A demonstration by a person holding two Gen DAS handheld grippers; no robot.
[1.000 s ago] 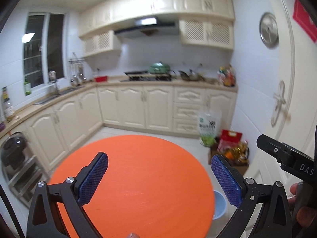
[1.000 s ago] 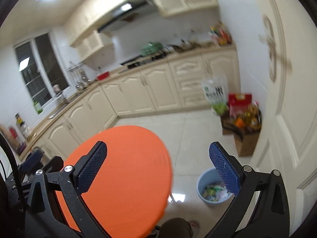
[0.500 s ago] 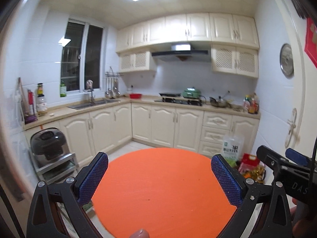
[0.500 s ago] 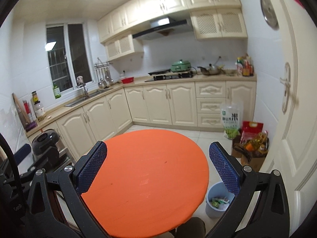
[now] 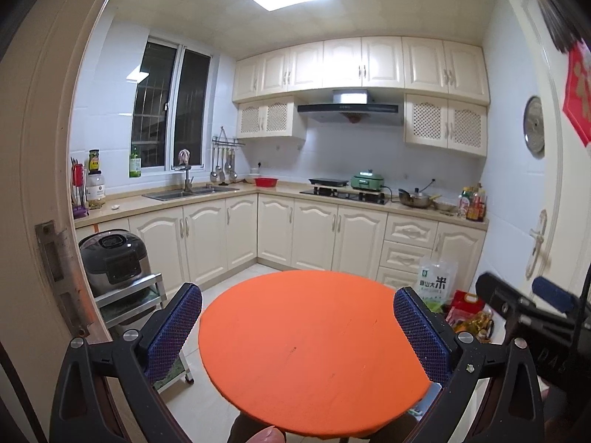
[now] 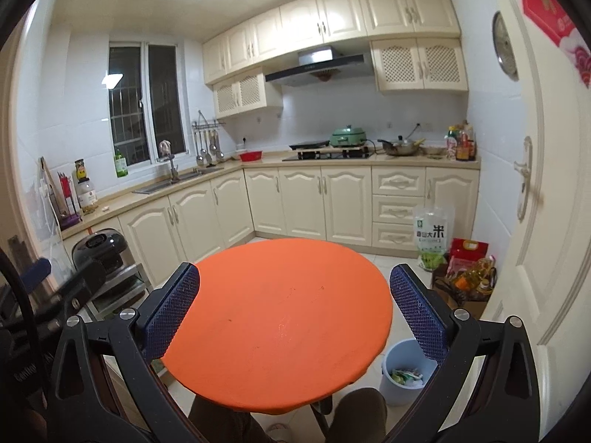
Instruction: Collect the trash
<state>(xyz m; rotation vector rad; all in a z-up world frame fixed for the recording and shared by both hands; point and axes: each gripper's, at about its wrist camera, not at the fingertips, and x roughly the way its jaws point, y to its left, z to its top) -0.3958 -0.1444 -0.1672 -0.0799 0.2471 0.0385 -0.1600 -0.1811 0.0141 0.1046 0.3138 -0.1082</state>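
1. Above the near edge of the round orange table (image 6: pixel 280 317), both tools hung level and looked across at the kitchen. The left gripper (image 5: pixel 297 328) had its blue pads spread wide with nothing between them; the right gripper (image 6: pixel 294 312) was the same, wide apart and empty.

2. Table top showed bare in both views: no scraps, only faint scuffs. Trash that could be seen lay already inside the pale blue bin (image 6: pixel 406 373), which stood on the floor by the table's right edge, just below the right tool. Wrappers, green and white, sat low in it.

3. Judgement: collecting looked done or nearly so, or the next piece was out of frame. The step in hand read as a search, not a grab.

4. To do it well: sweep the cameras slowly, floor first around the table's foot and beside the bin, then the counter (image 5: pixel 207 199) along the back. Keep pads apart until something is centred between them.

5. Caution: the rice bag (image 6: pixel 432 236) and the open box of groceries (image 6: pixel 467 280) by the door were stores, not litter, going by their looks. The person's knees (image 6: pixel 360 411) sat under the near edge, so low reaches wanted care.
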